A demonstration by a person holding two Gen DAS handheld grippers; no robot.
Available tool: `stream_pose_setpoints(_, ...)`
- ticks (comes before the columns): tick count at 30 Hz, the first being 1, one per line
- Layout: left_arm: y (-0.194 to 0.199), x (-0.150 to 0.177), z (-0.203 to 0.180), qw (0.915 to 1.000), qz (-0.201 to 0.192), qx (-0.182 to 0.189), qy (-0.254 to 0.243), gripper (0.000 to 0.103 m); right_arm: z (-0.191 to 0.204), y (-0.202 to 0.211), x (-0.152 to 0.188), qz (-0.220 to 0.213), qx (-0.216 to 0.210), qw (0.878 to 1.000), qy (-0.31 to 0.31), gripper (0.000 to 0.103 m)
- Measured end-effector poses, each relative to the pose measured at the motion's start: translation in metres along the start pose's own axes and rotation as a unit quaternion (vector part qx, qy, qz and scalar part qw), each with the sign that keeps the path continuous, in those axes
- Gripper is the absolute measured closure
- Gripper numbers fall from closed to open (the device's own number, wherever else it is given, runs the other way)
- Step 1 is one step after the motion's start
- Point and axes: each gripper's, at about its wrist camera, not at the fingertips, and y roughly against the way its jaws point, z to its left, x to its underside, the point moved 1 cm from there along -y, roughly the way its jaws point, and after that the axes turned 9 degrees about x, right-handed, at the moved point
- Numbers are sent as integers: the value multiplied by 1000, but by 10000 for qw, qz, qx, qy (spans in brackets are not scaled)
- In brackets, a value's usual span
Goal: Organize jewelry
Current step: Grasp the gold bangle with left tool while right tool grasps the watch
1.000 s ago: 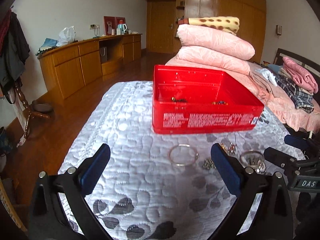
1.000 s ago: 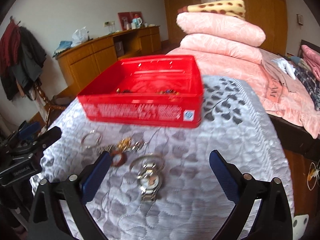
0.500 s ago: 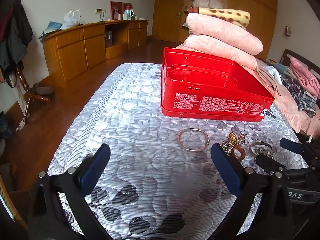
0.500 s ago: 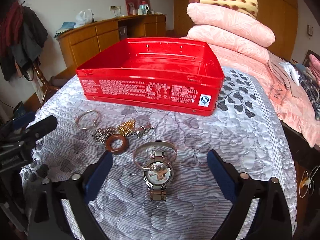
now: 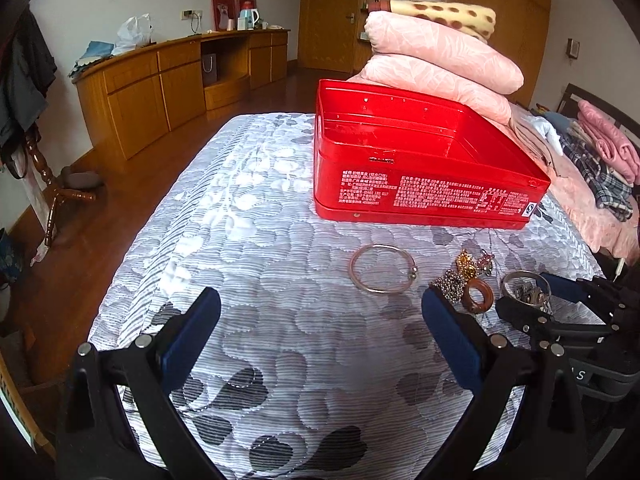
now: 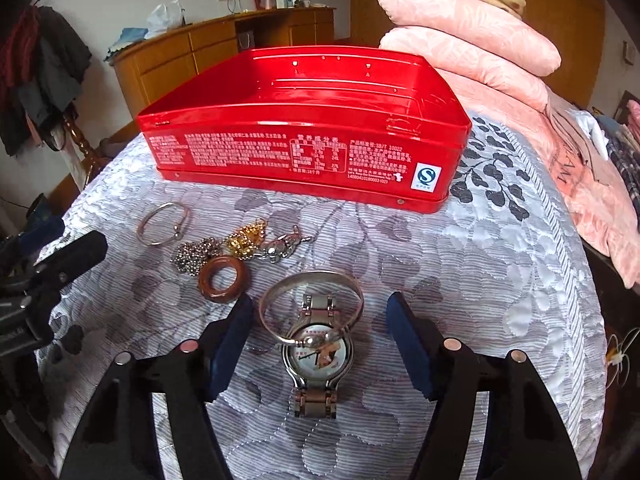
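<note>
Left wrist view: the left tongs [image 5: 318, 330] hang wide apart over a bed covered by a white quilted bedspread with grey leaf patterns [image 5: 248, 240], with nothing between the blue pads. Beyond them an open red rectangular metal tin with white print [image 5: 420, 168] sits on the bedspread. In front of the tin lies a thin silver wire bangle [image 5: 382, 268]. To its right is a small heap of jewelry: a gold-coloured charm [image 5: 466, 262], a silver ball chain [image 5: 452, 280] and a brown wooden ring [image 5: 478, 300] just beside the chain. At the right edge the right tongs [image 5: 532, 298] reach in low around a wide silver bangle [image 5: 524, 284]. Folded pink quilts [image 5: 436, 60] are stacked behind the tin

Right wrist view: the right tongs [image 6: 320, 320] are half open and have just been closing; the wide silver bangle [image 6: 312, 300] and a silver metal wristwatch with a pictured dial [image 6: 318, 354] lie between the pads, the bangle resting over the watch's upper band. The pads stand apart from both. The brown wooden ring [image 6: 223, 278] lies just left of the left pad, touching the silver ball chain [image 6: 194, 254]. Behind them are the gold-coloured charm [image 6: 246, 238], a silver clasp pendant [image 6: 282, 246] and the thin silver wire bangle [image 6: 162, 224]. The red tin [image 6: 304, 152] stands farther back, and the left tongs [image 6: 60, 256] show at the left edge
</note>
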Motion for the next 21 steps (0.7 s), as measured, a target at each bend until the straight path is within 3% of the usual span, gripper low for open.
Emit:
stream_pose_setpoints(3,-1,0,-1,10000,18,-12,-16,6,-2,1,1,-31,-107,9999,-58,54)
stream_pose_setpoints(21,-43,-16,-26,9978,526,96,-390,6,-35,9,-4,-296,-358,9975,-541,55)
